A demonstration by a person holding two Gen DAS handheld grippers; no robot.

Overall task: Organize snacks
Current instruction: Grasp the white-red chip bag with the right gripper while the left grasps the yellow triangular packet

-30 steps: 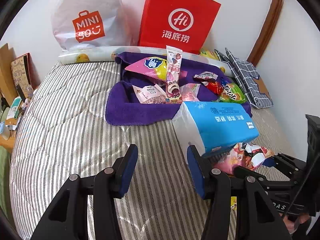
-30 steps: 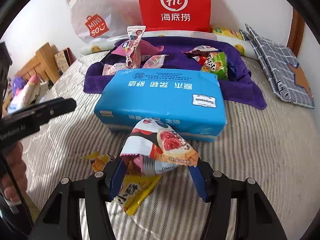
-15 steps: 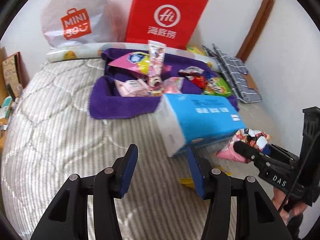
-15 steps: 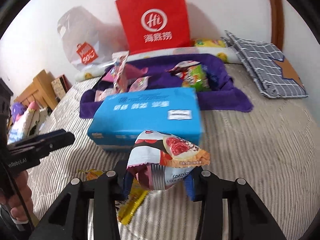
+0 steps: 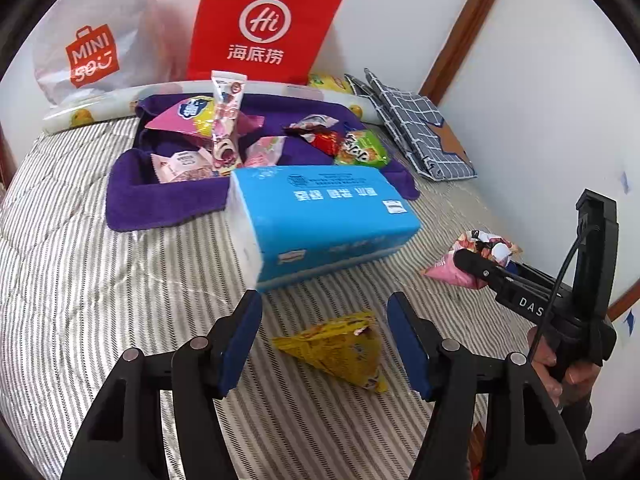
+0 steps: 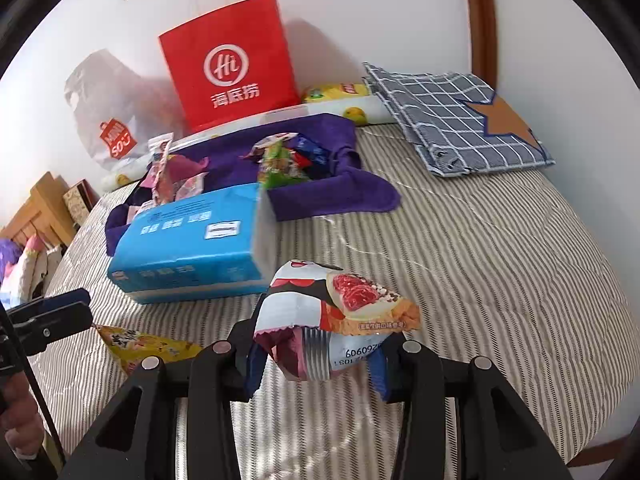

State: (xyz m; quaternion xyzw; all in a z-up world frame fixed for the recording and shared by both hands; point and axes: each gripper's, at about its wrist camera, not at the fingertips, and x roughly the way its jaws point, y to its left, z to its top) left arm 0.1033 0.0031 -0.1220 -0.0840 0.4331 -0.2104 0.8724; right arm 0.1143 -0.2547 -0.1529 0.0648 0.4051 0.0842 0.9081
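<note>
My right gripper (image 6: pixel 316 364) is shut on a pink-and-white snack packet (image 6: pixel 332 312) and holds it above the striped bed; the packet also shows in the left wrist view (image 5: pixel 468 262). My left gripper (image 5: pixel 324 340) is open, its fingers on either side of a yellow snack packet (image 5: pixel 340 350) that lies on the bed, also seen in the right wrist view (image 6: pixel 144 346). A purple towel (image 5: pixel 168 204) further back holds several snack packets (image 5: pixel 226 128).
A blue tissue pack (image 5: pixel 320 216) lies between the grippers and the towel. A red paper bag (image 5: pixel 260 24) and a white Miniso bag (image 5: pixel 88 40) stand against the wall. A folded checked cloth (image 5: pixel 416 124) lies at the back right, near the wall.
Both grippers have drawn back and swung right. The right gripper has lifted the pink-and-white packet off the bed. The yellow packet now lies uncovered between my left fingers.
</note>
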